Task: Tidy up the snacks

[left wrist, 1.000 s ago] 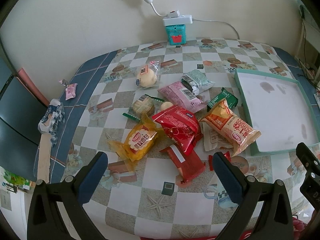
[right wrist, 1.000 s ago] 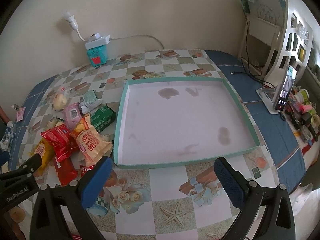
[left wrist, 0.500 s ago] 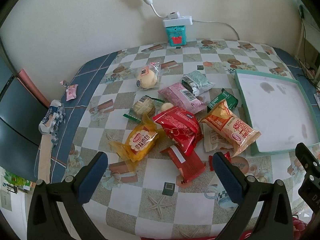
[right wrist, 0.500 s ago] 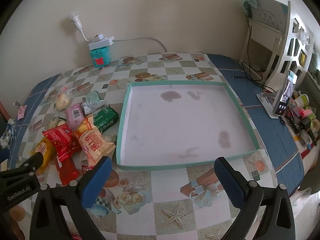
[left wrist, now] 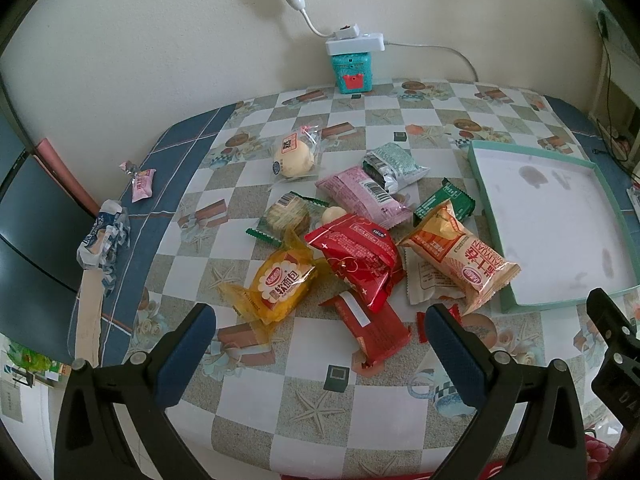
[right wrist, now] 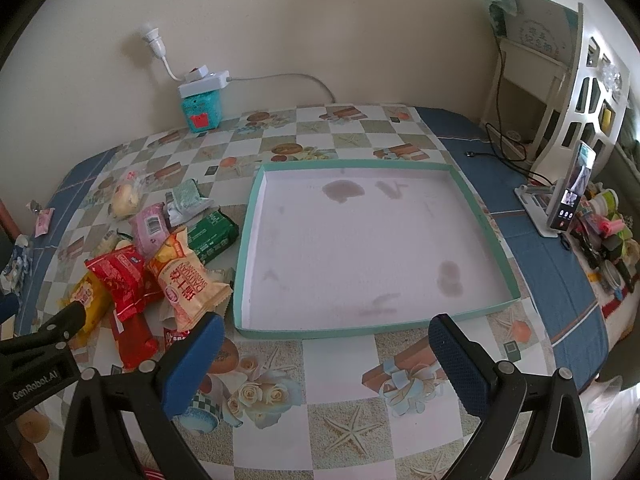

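Observation:
Several snack packets lie heaped on the patterned tablecloth: a yellow packet [left wrist: 280, 284], a red packet [left wrist: 356, 256], a flat red wrapper [left wrist: 372, 328], an orange-and-cream packet [left wrist: 460, 256], a pink packet [left wrist: 364, 196], a dark green bar [left wrist: 444, 204] and a clear-wrapped bun [left wrist: 294, 156]. A shallow teal-rimmed tray [right wrist: 240, 280] with nothing in it lies to their right. My left gripper [left wrist: 320, 344] hangs open just short of the pile. My right gripper [right wrist: 324, 356] is open before the tray's near rim. The heap also shows in the right wrist view, with the orange-and-cream packet [right wrist: 184, 280] nearest the tray.
A teal box [left wrist: 354, 72] with a white power strip stands at the wall. A small pink sweet [left wrist: 140, 182] and a crumpled blue-white wrapper [left wrist: 104, 240] lie at the table's left edge. A phone on a stand [right wrist: 568, 196] and a white shelf [right wrist: 580, 80] sit right.
The right wrist view has risen and pulled back a little, so the tray sits lower and farther. The left view has barely shifted. Both grippers stay open and no snack has moved.

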Available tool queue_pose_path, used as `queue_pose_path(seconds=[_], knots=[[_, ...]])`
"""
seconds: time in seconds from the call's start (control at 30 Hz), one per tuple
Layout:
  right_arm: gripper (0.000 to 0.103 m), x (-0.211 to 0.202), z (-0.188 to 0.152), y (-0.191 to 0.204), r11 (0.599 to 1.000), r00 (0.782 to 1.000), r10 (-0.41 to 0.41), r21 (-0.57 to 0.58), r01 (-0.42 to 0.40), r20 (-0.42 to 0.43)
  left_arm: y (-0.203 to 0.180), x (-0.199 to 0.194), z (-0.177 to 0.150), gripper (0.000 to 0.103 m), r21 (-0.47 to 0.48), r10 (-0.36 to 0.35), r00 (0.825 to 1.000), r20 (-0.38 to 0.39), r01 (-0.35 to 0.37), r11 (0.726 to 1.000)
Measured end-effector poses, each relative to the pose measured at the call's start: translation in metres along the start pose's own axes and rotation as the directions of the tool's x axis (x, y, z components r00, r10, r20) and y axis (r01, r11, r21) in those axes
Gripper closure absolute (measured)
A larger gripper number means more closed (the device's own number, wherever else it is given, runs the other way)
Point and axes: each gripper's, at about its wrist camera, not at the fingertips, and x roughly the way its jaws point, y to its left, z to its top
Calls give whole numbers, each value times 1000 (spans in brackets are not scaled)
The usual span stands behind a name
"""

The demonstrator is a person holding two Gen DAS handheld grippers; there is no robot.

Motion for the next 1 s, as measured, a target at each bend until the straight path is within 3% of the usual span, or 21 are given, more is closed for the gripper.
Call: queue_pose_path(seconds=[0.67, 0.83, 1.0], knots=[[0, 4, 0, 8, 999, 1000, -7, -34, 7, -8, -1, 5, -1, 0, -42, -39, 999, -12, 38, 998], [0, 9, 5, 14, 999, 1000, 0, -38, -1, -12, 17, 11, -5, 0, -77, -84, 996, -8, 84, 994], [0, 19, 19, 33, 997, 998, 62, -46, -63, -18, 60, 25, -3, 0, -195, -72, 997, -30, 65, 979]])
